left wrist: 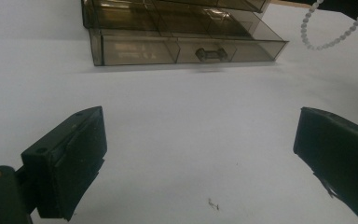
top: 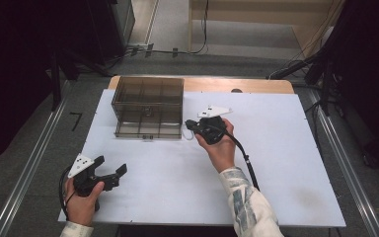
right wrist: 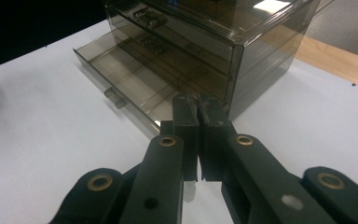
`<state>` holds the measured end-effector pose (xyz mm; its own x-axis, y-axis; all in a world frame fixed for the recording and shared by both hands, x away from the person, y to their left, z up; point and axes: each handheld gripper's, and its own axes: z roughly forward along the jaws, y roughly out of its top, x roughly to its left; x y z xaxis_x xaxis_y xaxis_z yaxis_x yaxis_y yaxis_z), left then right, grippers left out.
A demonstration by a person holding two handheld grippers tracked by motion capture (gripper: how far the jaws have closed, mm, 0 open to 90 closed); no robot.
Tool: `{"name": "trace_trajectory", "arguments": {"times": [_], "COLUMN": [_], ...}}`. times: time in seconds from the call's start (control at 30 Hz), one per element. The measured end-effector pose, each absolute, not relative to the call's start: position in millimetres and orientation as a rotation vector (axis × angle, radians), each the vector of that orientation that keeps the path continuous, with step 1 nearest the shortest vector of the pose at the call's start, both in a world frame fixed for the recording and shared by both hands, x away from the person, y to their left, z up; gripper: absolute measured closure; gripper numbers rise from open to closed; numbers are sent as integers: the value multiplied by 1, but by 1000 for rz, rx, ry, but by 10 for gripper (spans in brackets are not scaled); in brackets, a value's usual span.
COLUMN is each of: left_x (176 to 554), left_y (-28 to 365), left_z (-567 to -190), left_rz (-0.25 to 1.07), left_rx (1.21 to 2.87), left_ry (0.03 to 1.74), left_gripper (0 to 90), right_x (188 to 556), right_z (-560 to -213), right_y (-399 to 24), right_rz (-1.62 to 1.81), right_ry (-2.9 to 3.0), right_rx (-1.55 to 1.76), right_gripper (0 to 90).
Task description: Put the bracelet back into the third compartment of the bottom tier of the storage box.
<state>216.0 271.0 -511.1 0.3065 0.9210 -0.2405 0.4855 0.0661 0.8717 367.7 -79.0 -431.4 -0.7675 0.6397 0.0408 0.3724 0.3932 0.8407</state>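
- We see a smoky translucent drawer cabinet (top: 148, 106) standing on the white table (top: 276, 163), toward its far left part
- Its bottom drawer (right wrist: 121, 81) is pulled out a little way; the handle (left wrist: 209, 53) faces the near edge of the table
- Our right gripper (top: 191, 126) sits just beside the cabinet's right front corner, jaws pressed together
- A white bead bracelet (left wrist: 331, 28) hangs from the tips of those jaws, dangling above the table next to the cabinet; in the right gripper view we cannot make out the beads between the pads
- Our left gripper (top: 112, 168) rests near the table's front left corner, well apart from the cabinet, jaws spread wide with nothing between them
- From the left gripper view, bare table lies between its jaws and the drawer front
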Motion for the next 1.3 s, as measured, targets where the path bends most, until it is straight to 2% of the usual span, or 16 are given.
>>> {"name": "trace_trajectory", "arguments": {"times": [1.3], "left_x": [215], "left_y": [271], "left_z": [-512], "left_rz": [534], "left_rx": [1566], "left_ry": [1322], "left_gripper": [32], "right_x": [405], "right_z": [-443], "right_y": [-8], "right_rz": [1359], "right_ry": [2380], "right_rx": [896], "right_gripper": [851]}}
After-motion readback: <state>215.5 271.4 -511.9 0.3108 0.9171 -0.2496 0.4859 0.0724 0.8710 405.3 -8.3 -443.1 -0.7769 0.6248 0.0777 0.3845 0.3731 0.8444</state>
